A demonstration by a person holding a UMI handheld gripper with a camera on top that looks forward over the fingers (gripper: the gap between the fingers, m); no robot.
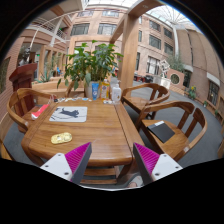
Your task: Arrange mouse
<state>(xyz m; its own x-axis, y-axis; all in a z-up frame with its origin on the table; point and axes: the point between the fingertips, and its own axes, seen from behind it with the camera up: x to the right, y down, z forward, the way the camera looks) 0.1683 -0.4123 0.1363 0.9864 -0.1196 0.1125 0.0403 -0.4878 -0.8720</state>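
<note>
A dark mouse (66,111) lies on a pale grey mat (72,117) at the far left part of a wooden table (100,135). Closer on the left of the tabletop rests a small yellow object (61,138); what it is I cannot tell. My gripper (112,160) hovers before the table's near edge, well short of the mouse. Its fingers (72,160) with magenta pads stand wide apart, open, with nothing between them.
Wooden chairs (172,128) ring the table; a dark flat item (160,131) lies on the right one's seat. A potted plant (92,66) and bottles (115,93) stand at the table's far end. A red object (38,112) sits at the left edge.
</note>
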